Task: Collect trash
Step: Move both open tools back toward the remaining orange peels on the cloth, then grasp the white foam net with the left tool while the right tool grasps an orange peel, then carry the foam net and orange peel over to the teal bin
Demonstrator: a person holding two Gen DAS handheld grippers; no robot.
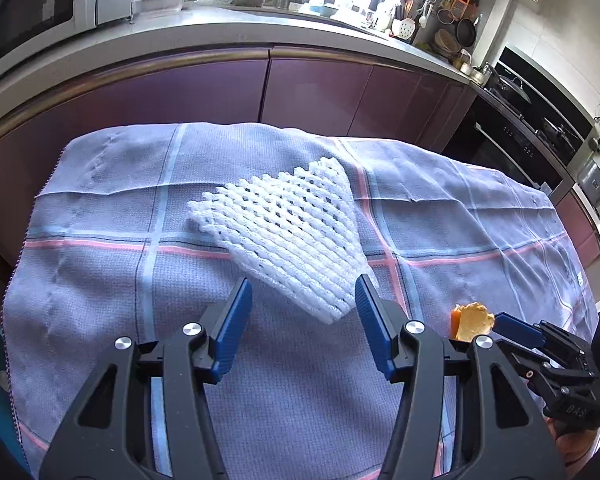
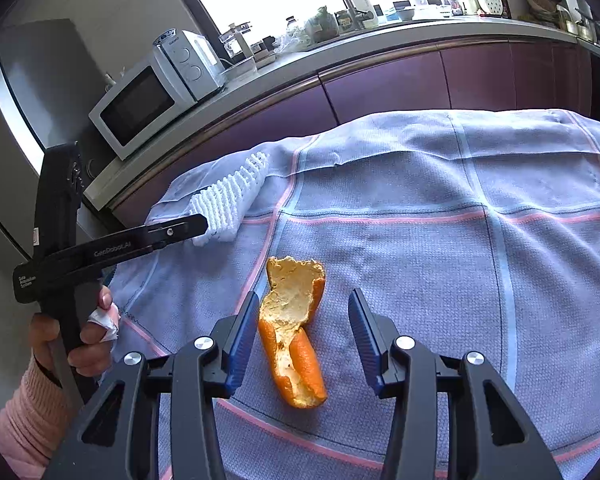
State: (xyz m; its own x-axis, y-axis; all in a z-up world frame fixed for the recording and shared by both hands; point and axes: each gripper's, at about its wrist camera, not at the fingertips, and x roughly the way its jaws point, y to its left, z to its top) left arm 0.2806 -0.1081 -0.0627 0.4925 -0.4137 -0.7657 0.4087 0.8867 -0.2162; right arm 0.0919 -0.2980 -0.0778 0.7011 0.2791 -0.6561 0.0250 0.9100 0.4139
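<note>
**Two pairs of tongs close in on two scraps**

On the table, spread with a checked cloth (image 1: pixel 100 280), lie two bits of rubbish: a white foam net (image 1: pixel 284 232) and a strip of orange peel (image 2: pixel 294 332), well apart from each other. The left tongs (image 1: pixel 304 300) stand partly open and empty, their blue pads either side of the net's near corner, not pressing it. The right tongs (image 2: pixel 304 312) are likewise half open and hold nothing; the peel lies between them, close to the left pad.

To do this well, I reckon each pair should drop lower so the pads straddle its scrap, then squeeze. The net is soft and will crush; a bite on its thick edge should hold. The peel is curled, so pinching across its narrow waist looks safest, without snagging the cloth.

No bin shows in either view. A blue edge at the left view's lower corner is cut off, and I cannot tell what it is.
</note>
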